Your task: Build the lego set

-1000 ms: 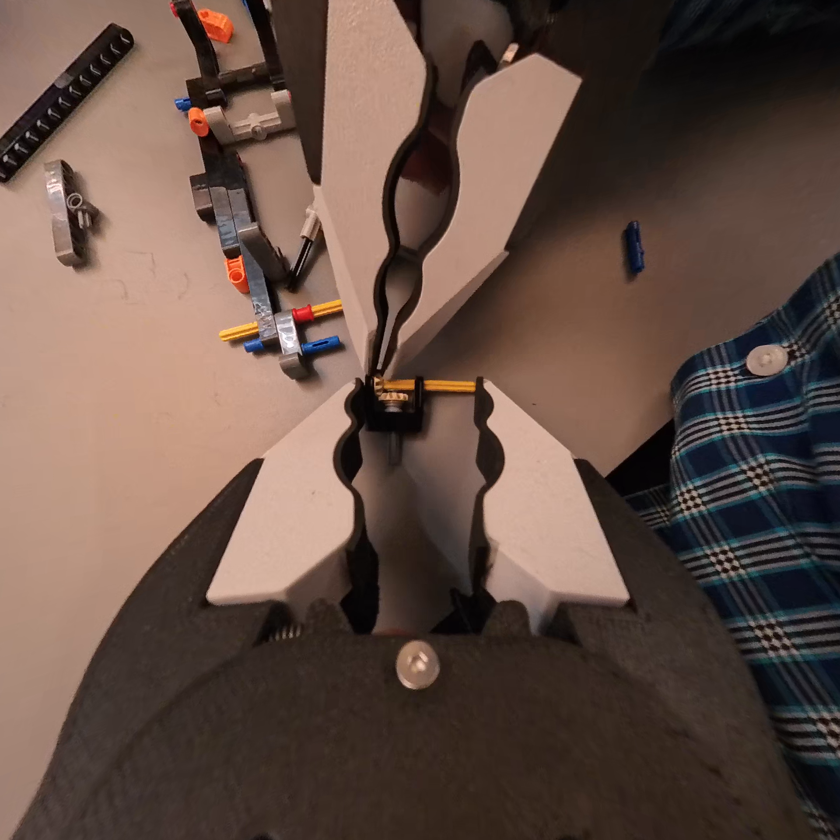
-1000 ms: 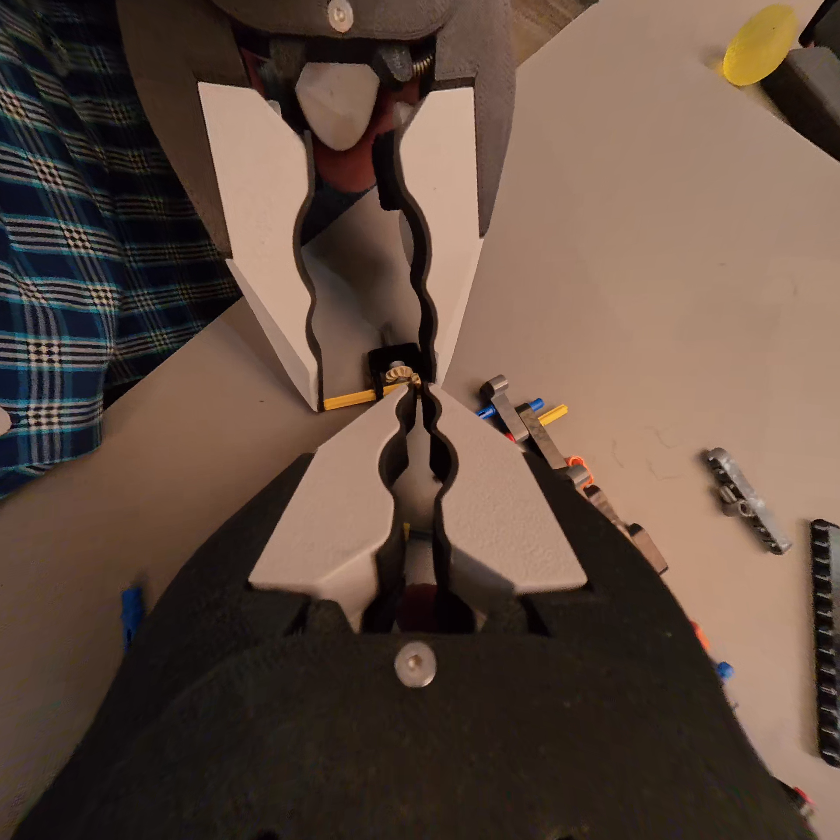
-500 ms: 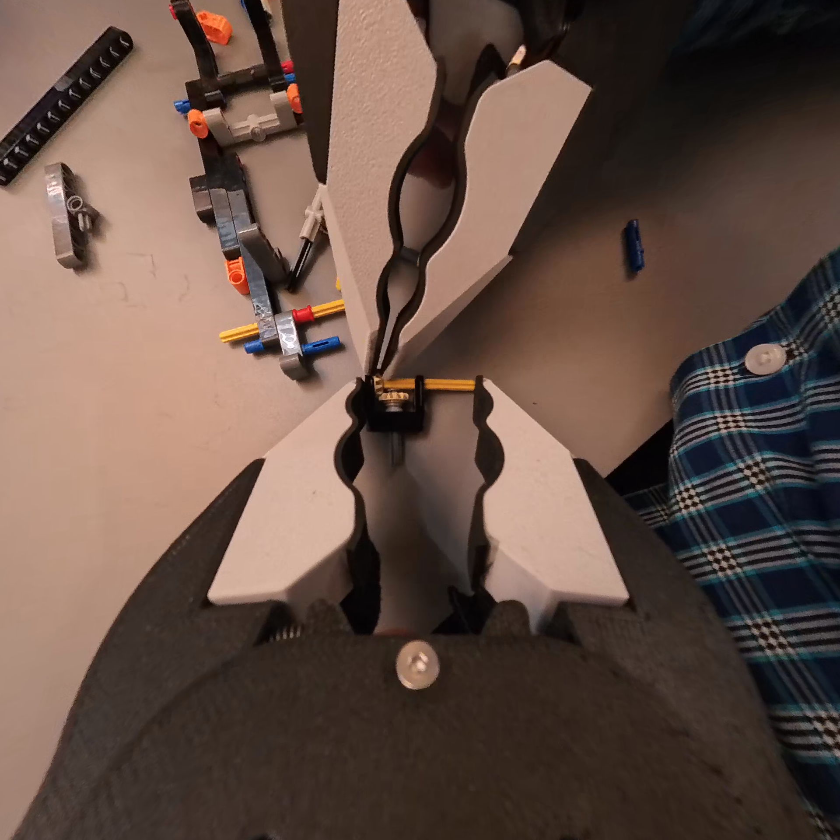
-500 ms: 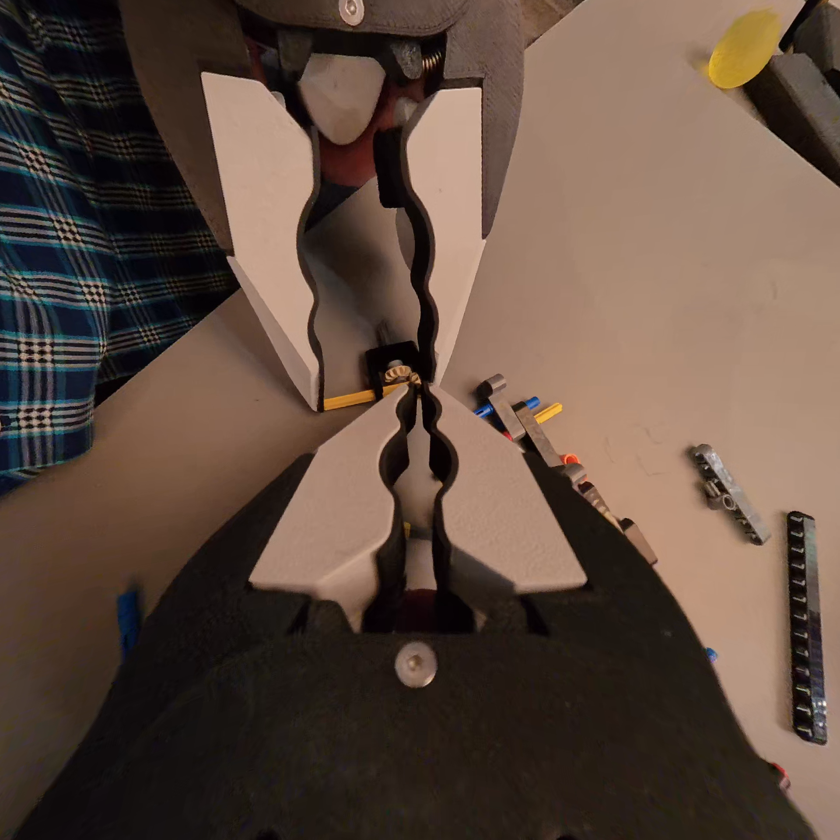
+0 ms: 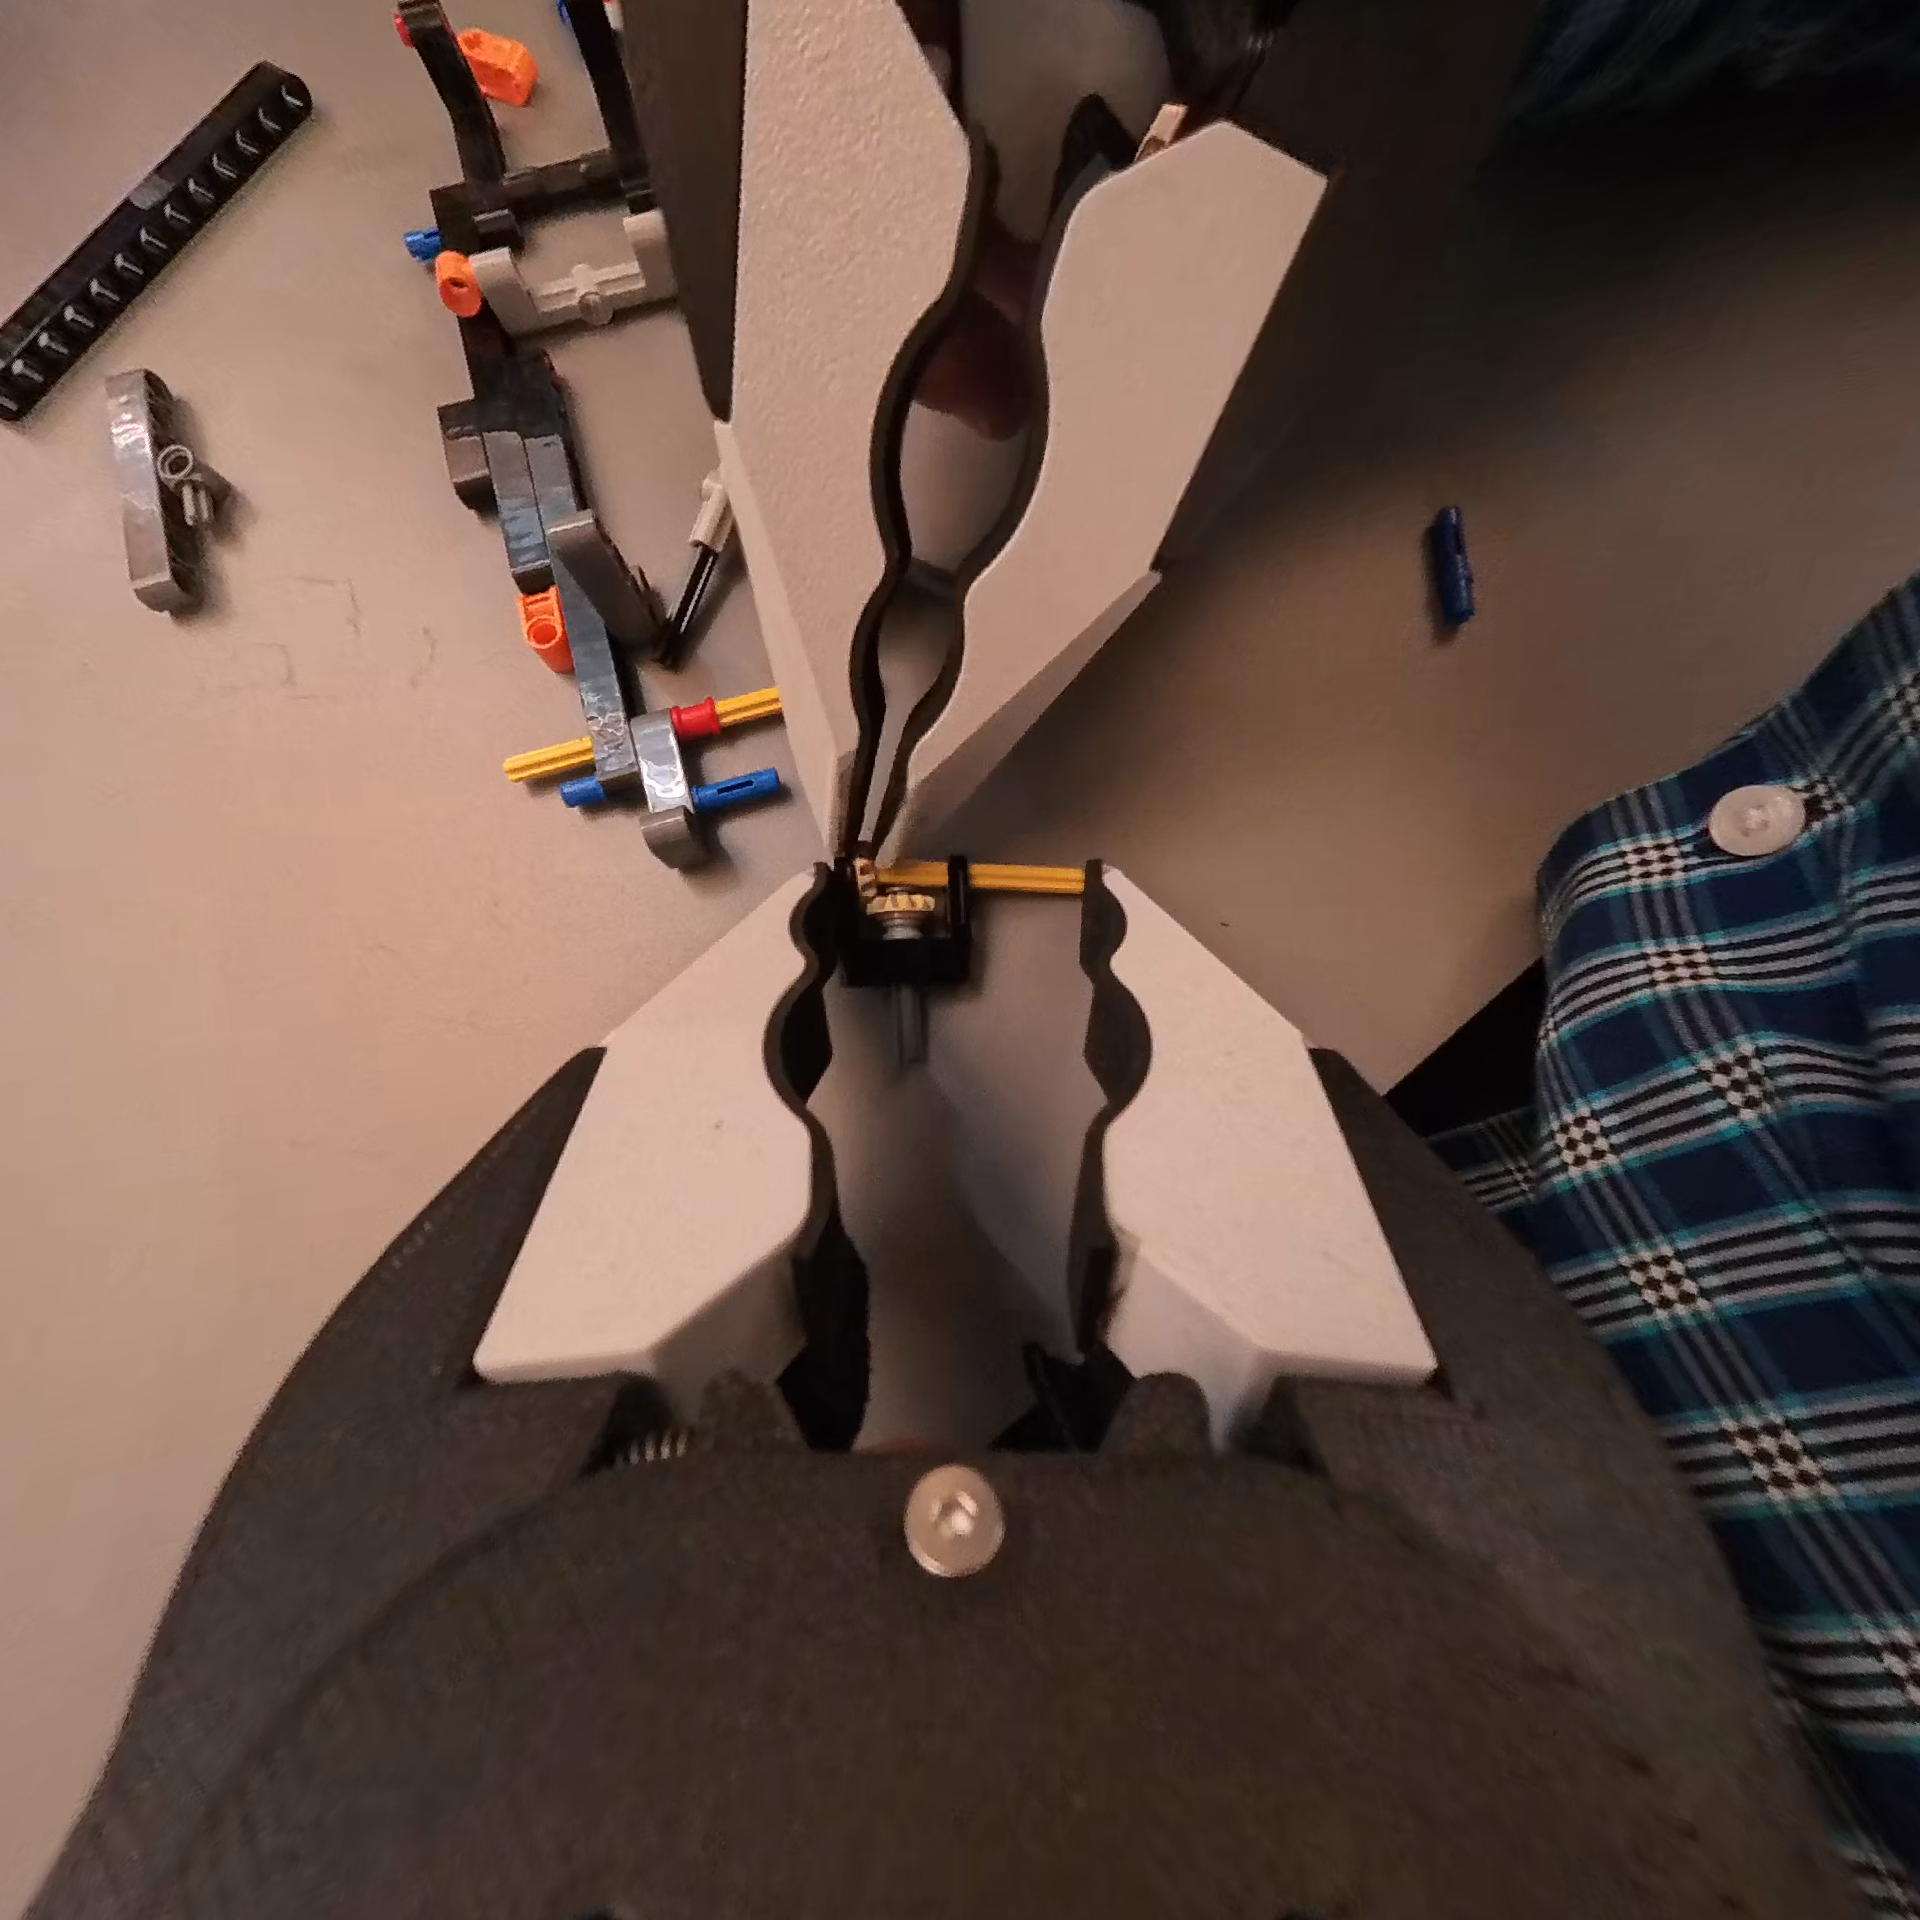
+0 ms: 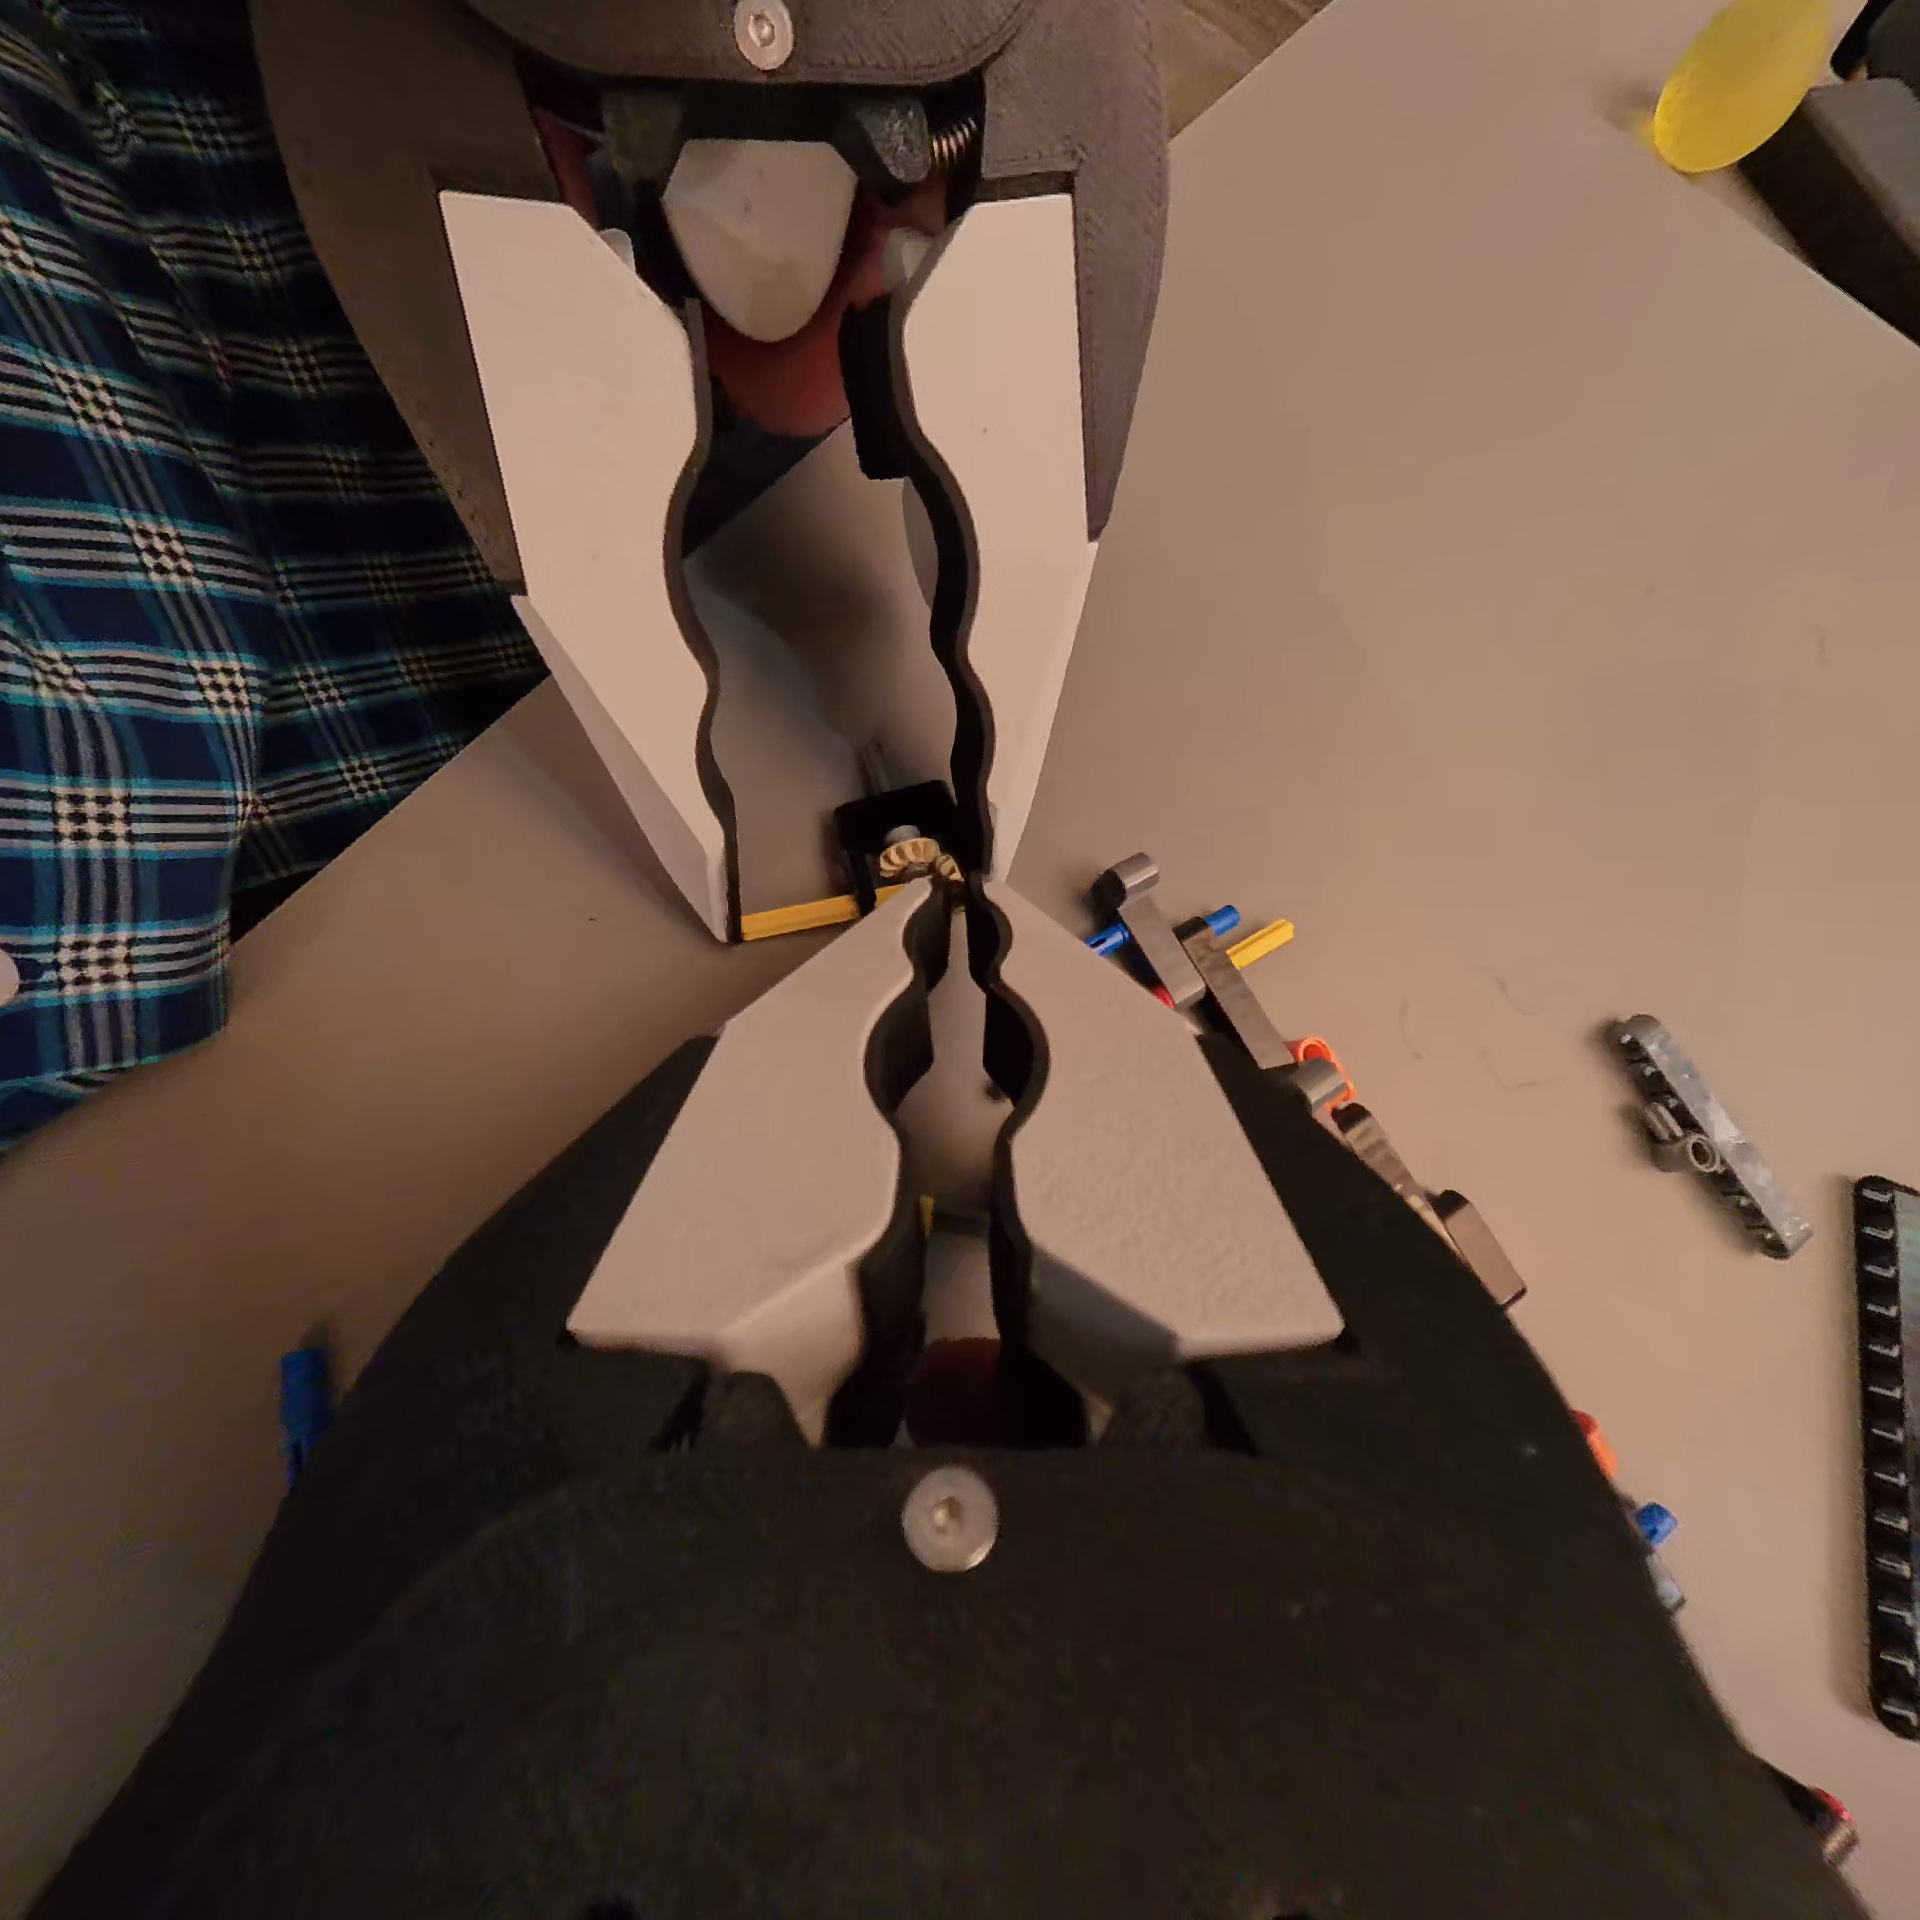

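Left gripper (image 5: 956,883): you hold it moderately wide, with the small gear assembly spanning its fingertips. The black frame (image 5: 906,951) presses against the left fingertip and the far end of the yellow axle (image 5: 1023,878) meets the right fingertip, so the piece sits clamped across the gap.
Right gripper (image 6: 954,894): you have its jaws drawn nearly together, the tips pinched on the tan gear (image 6: 940,868) at the left end of the axle. In the left wrist view it comes in from the far side, tips down on that same corner (image 5: 868,831).
Gear assembly: a black frame with a tan bevel gear (image 5: 904,906) inside, a grey axle (image 5: 909,1029) sticking out toward your left gripper's body, and the yellow axle running left to right along its far edge. It hangs between the two grippers, above the table (image 5: 208,935).
Partial build (image 5: 582,582): lies on the table to the far left of the left gripper, a chain of grey and black beams with orange, blue, red and yellow pins.
Loose parts: a long black beam (image 5: 145,239) and a short grey beam (image 5: 151,488) at far left; a single blue pin (image 5: 1452,566) on the right.
Plaid shirt (image 5: 1745,1143): at the right edge, just beyond the table's edge.
Yellow disc (image 6: 1735,88): far right corner in the right wrist view.
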`<action>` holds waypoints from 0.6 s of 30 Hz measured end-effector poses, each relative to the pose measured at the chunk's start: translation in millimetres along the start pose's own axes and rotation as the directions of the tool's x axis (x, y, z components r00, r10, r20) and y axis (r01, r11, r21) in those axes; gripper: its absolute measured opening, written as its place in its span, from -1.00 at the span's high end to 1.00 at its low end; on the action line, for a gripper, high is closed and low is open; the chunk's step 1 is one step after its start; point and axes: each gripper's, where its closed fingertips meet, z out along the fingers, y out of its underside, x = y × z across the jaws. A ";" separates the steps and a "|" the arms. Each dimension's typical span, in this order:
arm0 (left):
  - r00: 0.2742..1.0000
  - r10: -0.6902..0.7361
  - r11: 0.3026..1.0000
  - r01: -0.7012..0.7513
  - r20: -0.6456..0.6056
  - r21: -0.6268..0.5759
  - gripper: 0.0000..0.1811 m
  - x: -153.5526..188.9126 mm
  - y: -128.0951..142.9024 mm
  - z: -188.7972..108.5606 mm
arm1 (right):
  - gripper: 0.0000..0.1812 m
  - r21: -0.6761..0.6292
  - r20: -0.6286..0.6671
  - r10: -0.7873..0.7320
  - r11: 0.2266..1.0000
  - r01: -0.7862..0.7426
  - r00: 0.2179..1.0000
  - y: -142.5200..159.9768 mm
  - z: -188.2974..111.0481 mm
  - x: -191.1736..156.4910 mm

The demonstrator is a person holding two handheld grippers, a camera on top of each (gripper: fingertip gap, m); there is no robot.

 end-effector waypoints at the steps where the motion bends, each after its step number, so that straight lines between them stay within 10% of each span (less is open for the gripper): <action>1: 1.000 0.000 1.000 0.000 0.001 0.000 0.51 -0.1 0.0 0.2 | 0.99 0.000 -0.006 -0.008 1.000 0.008 1.000 0.2 0.1 0.1; 18: 1.000 -0.006 0.999 0.006 0.009 0.033 0.51 0.1 -0.6 2.2 | 1.00 0.010 -0.053 0.113 0.994 -0.112 0.992 1.1 0.9 0.0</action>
